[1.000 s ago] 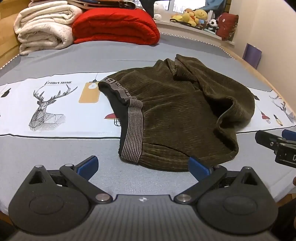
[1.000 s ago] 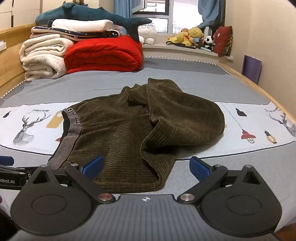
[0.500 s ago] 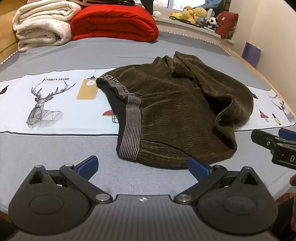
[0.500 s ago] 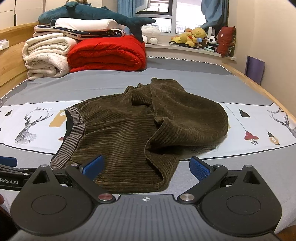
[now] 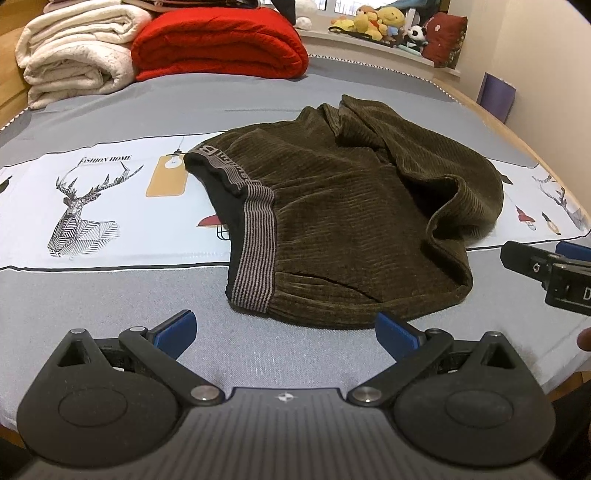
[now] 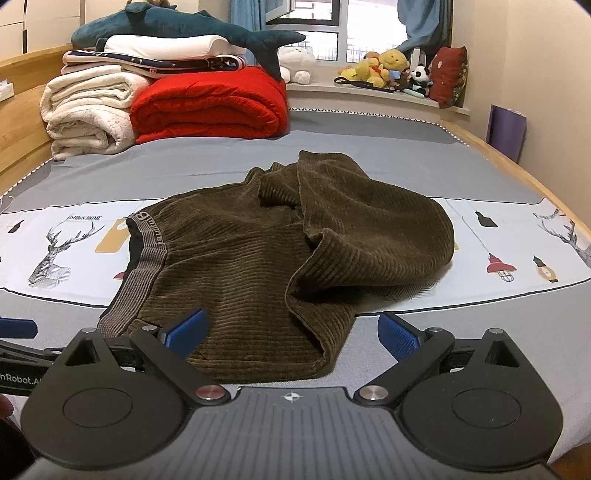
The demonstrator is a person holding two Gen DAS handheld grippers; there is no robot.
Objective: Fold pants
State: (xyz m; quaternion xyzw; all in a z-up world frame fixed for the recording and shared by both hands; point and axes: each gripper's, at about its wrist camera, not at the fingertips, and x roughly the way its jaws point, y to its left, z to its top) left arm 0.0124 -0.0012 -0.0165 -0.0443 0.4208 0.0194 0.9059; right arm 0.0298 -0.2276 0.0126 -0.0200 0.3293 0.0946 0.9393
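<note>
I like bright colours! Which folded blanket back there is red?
The red blanket, right of the cream blanket; the shark plush's tail hangs over it.

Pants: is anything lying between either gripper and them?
Nothing visible. Only bare grey sheet separates the open left gripper from the pants; the open right gripper is already at their near hem.

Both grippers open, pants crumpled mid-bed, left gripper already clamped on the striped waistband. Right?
Not quite. The left gripper is open and holds nothing: the left wrist view shows bare gray sheet between its blue fingers, with the striped waistband lying just beyond them. The rest holds: the right gripper is open, and the brown corduroy pants lie crumpled mid-bed.
</note>
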